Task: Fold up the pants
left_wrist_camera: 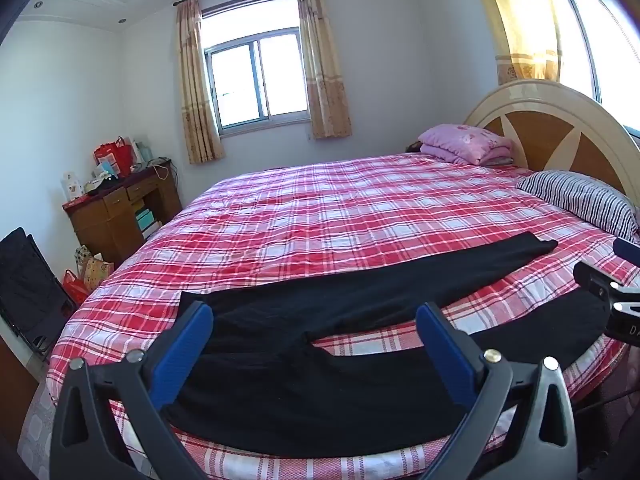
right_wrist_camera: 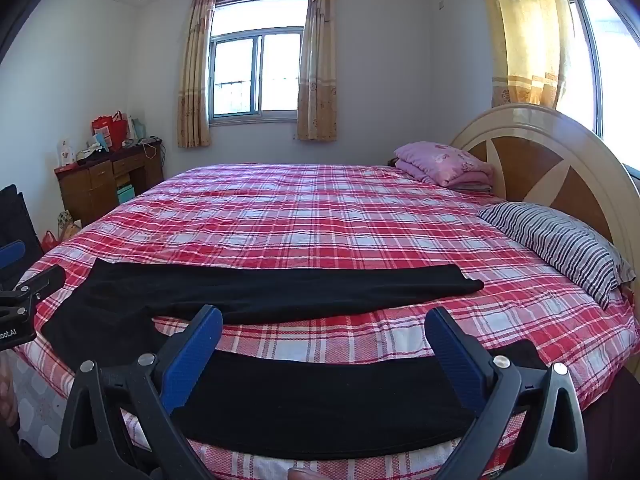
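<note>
Black pants (left_wrist_camera: 320, 380) lie spread flat near the front edge of a bed with a red plaid cover (left_wrist_camera: 340, 208). The waist is to the left and the two legs run right, splayed apart. The far leg (right_wrist_camera: 280, 288) lies further back on the bed and the near leg (right_wrist_camera: 320, 396) lies along the front edge. My left gripper (left_wrist_camera: 314, 312) is open and empty, above the waist and crotch part. My right gripper (right_wrist_camera: 324, 318) is open and empty, above the near leg. Each gripper shows at the edge of the other's view.
A striped pillow (right_wrist_camera: 560, 248) and a folded pink quilt (right_wrist_camera: 444, 164) lie by the round headboard (right_wrist_camera: 540, 152) at the right. A cluttered wooden desk (left_wrist_camera: 120, 208) stands at the back left by the wall. Bags sit on the floor beside it.
</note>
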A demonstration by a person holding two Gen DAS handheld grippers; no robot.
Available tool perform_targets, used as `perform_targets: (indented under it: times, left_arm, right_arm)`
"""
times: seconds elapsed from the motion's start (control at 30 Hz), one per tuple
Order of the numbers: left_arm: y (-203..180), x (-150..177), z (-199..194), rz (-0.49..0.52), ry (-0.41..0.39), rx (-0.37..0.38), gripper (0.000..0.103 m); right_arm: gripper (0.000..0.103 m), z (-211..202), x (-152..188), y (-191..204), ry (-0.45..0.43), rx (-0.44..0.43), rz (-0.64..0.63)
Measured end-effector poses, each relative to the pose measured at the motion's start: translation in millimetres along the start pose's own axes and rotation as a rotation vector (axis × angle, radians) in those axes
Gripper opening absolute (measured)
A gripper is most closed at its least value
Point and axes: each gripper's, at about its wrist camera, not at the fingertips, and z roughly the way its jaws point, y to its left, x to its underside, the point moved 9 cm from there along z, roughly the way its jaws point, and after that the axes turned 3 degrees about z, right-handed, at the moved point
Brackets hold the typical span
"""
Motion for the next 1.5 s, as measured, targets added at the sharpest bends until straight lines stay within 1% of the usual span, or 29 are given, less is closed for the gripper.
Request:
perform_targets:
  times: [0.37, 0.4, 0.6, 1.5]
  left_arm:
    - [-0.4, 1.6, 0.5, 0.008, 0.004, -0.004, 0.103]
    - [-0.2, 1.4, 0.7, 0.009, 0.003, -0.005, 0.103]
    - [7.1, 1.3, 4.2, 0.001, 0.009, -0.010, 0.103]
    - [7.2, 2.1, 6.2, -0.003, 0.015, -0.014, 0.103]
  right_arm:
    - [0.102, -2.1, 1.4, 3.6, -0.004, -0.003, 0.006]
    - [0.102, -1.9, -0.2, -4.2, 0.000, -0.003, 0.008]
    - [0.102, 2.8, 0.3, -5.3, 0.004, -0.004, 0.007]
    - [0.102, 4.2, 3.6, 0.0, 0.006, -0.002, 0.004]
